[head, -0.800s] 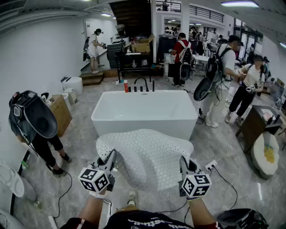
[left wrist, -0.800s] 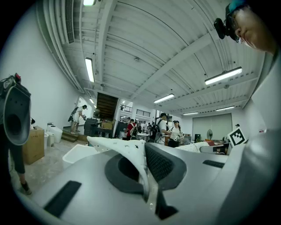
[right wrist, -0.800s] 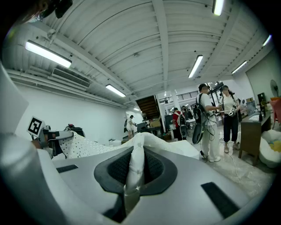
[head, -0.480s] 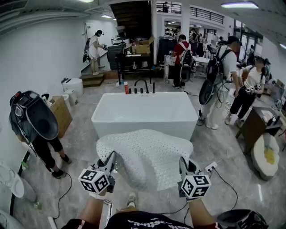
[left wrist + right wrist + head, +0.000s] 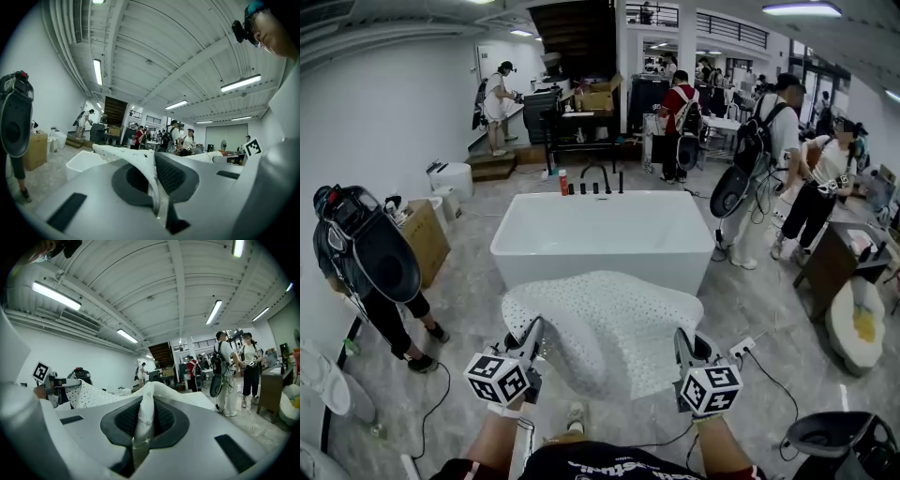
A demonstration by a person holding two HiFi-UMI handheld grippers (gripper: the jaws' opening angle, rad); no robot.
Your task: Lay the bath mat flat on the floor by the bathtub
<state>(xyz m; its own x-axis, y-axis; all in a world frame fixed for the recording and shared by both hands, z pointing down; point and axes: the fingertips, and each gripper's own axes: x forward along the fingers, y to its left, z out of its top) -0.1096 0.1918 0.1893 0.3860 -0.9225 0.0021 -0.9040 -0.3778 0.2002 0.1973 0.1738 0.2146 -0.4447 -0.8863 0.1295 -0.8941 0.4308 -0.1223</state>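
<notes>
A white bath mat (image 5: pixel 605 328) with many small holes hangs in the air in front of the white bathtub (image 5: pixel 600 239), held up by both grippers. My left gripper (image 5: pixel 534 337) is shut on the mat's near left edge (image 5: pixel 152 180). At the near right edge (image 5: pixel 144 420) my right gripper (image 5: pixel 682 349) is shut on the mat. The mat bulges upward between the grippers and drapes toward the tub. The floor under it is hidden.
A grey marble floor (image 5: pixel 478 281) surrounds the tub. A person (image 5: pixel 366 272) with a black pack bends at the left beside a cardboard box (image 5: pixel 427 234). Several people (image 5: pixel 769 169) stand at the right. Cables (image 5: pixel 769 375) trail on the floor near my right side.
The mat and both grippers have held nearly still. The person at the left has shifted slightly, and a dark object has come into view at the bottom right.
</notes>
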